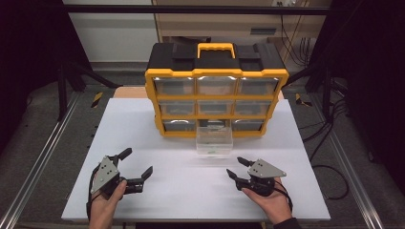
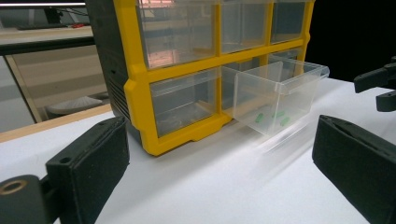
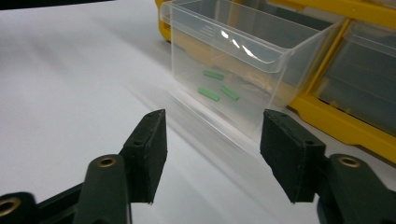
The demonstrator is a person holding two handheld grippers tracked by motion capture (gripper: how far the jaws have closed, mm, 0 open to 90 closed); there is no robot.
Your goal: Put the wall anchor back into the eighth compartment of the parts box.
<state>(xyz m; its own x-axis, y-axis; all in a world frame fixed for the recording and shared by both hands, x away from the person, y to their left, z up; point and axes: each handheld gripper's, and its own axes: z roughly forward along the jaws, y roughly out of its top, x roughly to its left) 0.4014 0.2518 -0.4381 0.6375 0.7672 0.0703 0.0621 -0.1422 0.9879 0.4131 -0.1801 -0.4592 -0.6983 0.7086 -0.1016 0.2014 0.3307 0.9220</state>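
On the white table (image 1: 157, 191), at about six o'clock from the yellow drawer cabinet (image 1: 216, 90), a clear plastic drawer (image 1: 214, 141) stands pulled out of the bottom middle slot, its front end resting on the tabletop. Three small green pieces (image 3: 214, 87) lie on its floor. The right gripper (image 1: 237, 167) sits at roughly four o'clock from the drawer, well short of it, jaws partway apart with nothing between them and touching nothing; in the right gripper view they point at the drawer's clear front wall. The left gripper (image 1: 139, 161) rests at about eight o'clock from the drawer, near the table's front left, jaws spread wide and empty, aimed toward the cabinet's lower left corner. Both grippers are held in a person's hands coming in from the near edge.
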